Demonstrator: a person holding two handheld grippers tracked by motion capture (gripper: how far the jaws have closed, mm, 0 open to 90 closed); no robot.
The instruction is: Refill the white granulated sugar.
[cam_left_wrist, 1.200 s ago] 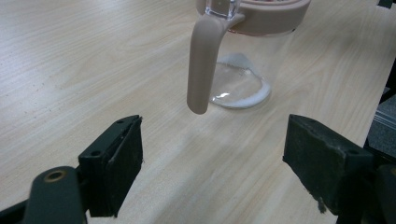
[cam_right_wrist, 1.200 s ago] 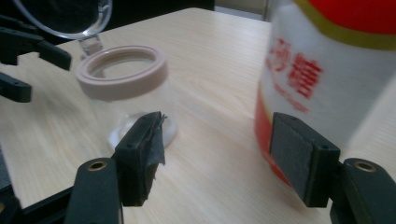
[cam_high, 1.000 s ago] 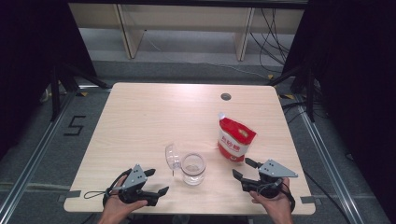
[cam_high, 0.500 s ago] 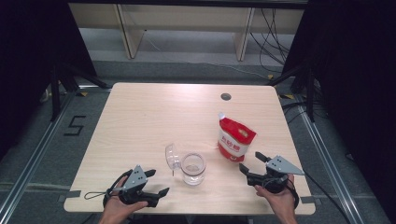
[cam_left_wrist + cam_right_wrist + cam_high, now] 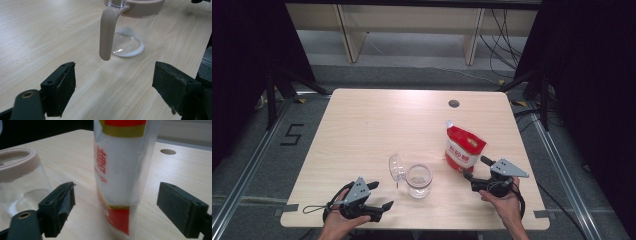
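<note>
1. My right gripper [image 5: 473, 175] has moved in toward the red-and-white pouch [image 5: 464, 146] since a second ago; its jaws have just been opening and now stand wide.
2. In the right gripper view the pouch [image 5: 122, 177] stands upright between the jaws, but neither pad touches it. Nothing is gripped.
3. The pouch sits near the table's [image 5: 377, 125] right front, just beside the glass jar [image 5: 418, 180], whose clear lid [image 5: 396, 168] is flipped open.
4. My left gripper [image 5: 380, 195] has stayed put; its jaws are open and empty, facing the jar's handle-like clasp [image 5: 107, 35].
5. Judgement: the approach to the pouch is nearly complete; closing on it is the next step, presumably for pouring into the jar.
</note>
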